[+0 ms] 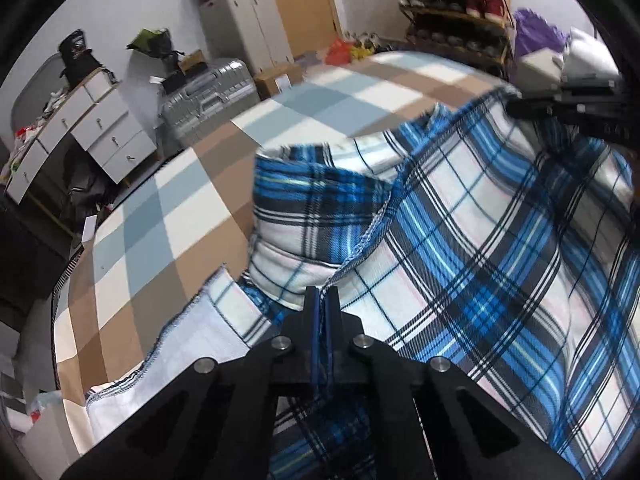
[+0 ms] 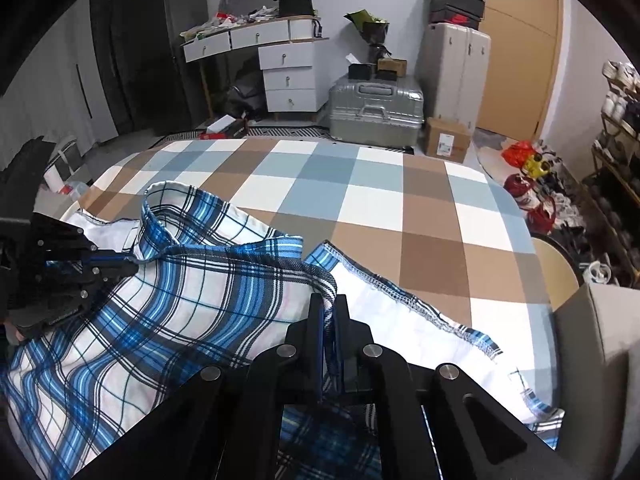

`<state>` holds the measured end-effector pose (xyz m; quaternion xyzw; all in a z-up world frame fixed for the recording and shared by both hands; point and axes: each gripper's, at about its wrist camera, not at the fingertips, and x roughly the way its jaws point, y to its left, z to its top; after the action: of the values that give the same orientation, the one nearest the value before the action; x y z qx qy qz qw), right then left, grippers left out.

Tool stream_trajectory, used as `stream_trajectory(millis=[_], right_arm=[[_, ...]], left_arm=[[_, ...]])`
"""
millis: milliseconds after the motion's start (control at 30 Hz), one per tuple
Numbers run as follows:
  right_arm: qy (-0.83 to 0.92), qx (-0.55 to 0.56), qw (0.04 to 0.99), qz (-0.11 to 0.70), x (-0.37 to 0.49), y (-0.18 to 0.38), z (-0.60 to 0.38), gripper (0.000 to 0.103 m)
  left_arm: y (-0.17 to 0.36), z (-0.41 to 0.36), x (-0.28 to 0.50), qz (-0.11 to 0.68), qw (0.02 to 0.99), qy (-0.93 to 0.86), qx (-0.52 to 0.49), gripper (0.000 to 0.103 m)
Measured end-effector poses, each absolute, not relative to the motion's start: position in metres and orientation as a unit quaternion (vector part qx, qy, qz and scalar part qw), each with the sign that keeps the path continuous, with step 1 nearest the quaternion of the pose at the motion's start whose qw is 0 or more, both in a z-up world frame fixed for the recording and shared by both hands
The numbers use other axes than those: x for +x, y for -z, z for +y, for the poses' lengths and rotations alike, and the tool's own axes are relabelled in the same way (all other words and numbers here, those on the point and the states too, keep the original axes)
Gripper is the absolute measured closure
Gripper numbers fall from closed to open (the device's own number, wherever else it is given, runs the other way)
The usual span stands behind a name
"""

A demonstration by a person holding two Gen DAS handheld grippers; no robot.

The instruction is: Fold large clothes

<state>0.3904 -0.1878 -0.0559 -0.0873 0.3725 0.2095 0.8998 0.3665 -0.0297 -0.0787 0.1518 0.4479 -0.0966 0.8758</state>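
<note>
Left wrist view shows your left gripper (image 1: 322, 300) fingers pinching a fold of the plaid shirt (image 1: 460, 240); your right gripper (image 2: 328, 312) fingers pinch its edge too, so the shirt hangs stretched between them over the checked bed's (image 2: 400, 200) near edge, ready for folding.

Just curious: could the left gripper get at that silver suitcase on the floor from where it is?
Probably not: the left gripper is shut on the plaid shirt, and the checked bed lies between it and the silver suitcase.
</note>
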Motion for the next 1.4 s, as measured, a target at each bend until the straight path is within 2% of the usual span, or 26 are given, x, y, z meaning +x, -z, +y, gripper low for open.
stream_trajectory(millis=[267,333,600,667,733,800,833,867,900,1000,1167,1400], right_arm=[[-0.243,-0.045,0.901,0.356,0.391,0.041,-0.186,0.098],[-0.241,-0.051,0.900,0.360,0.395,0.042,-0.179,0.101],[-0.169,-0.091,0.900,0.391,0.417,0.065,-0.162,0.100],[-0.144,-0.106,0.898,0.401,0.417,0.070,-0.164,0.092],[-0.145,-0.088,0.898,0.406,0.414,0.067,-0.174,0.066],[-0.155,-0.050,0.904,0.396,0.401,0.057,-0.193,0.053],[-0.153,-0.033,0.908,0.389,0.393,0.050,-0.203,0.049],[-0.148,-0.023,0.910,0.386,0.385,0.045,-0.212,0.048],[-0.143,-0.012,0.912,0.384,0.374,0.039,-0.223,0.047],[-0.143,0.013,0.911,0.386,0.338,0.033,-0.248,0.040],[-0.126,0.011,0.911,0.391,0.263,0.044,-0.272,0.040],[-0.052,0.082,0.910,0.403,0.207,0.066,-0.326,0.037]], left_arm=[[0.044,0.009,0.363,0.389,0.917,0.053,0.075,0.103],[0.047,0.011,0.371,0.393,0.915,0.050,0.074,0.103],[0.082,0.005,0.386,0.447,0.886,0.034,0.118,0.102],[0.081,0.010,0.382,0.457,0.882,0.032,0.109,0.102],[0.075,0.018,0.376,0.458,0.884,0.032,0.094,0.101],[0.065,0.028,0.367,0.452,0.887,0.023,0.090,0.088],[0.058,0.035,0.359,0.447,0.890,0.008,0.090,0.071],[0.050,0.042,0.350,0.440,0.893,-0.010,0.090,0.053],[0.043,0.047,0.338,0.427,0.900,-0.020,0.087,0.051],[0.030,0.058,0.290,0.404,0.913,-0.013,0.062,0.051],[0.048,0.062,0.237,0.427,0.899,-0.040,0.090,0.050],[0.060,0.126,0.232,0.455,0.884,-0.098,-0.047,0.051]])
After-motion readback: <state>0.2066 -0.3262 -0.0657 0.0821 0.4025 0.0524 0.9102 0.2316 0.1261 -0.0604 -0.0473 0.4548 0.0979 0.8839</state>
